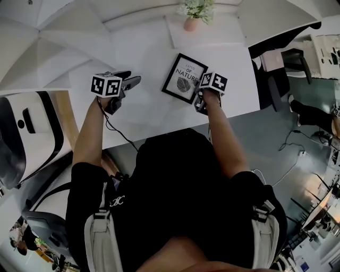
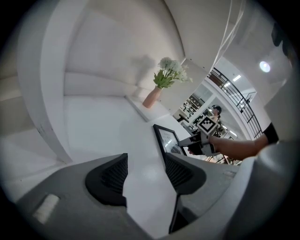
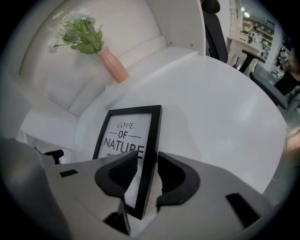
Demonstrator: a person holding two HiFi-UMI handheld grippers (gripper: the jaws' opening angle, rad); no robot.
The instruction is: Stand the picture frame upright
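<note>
A black picture frame (image 1: 183, 77) with "LOVE OF NATURE" print lies flat, face up, on the white table (image 1: 143, 114). My right gripper (image 1: 200, 88) is at the frame's near right corner. In the right gripper view, the frame's (image 3: 124, 133) right border runs between the jaws of the right gripper (image 3: 149, 171). A thin gap shows at the left pad, so the jaws are open around the edge. My left gripper (image 1: 134, 79) hovers to the left of the frame, open and empty. Between the jaws of the left gripper (image 2: 145, 176) I see only bare table, with the frame (image 2: 166, 138) ahead.
A pink vase of white flowers (image 1: 194, 13) stands on a low raised shelf (image 1: 212, 34) behind the frame. White curved walls enclose the table's back and left. The table's front edge runs close to the person's body, with a dark chair (image 1: 292, 58) off the right end.
</note>
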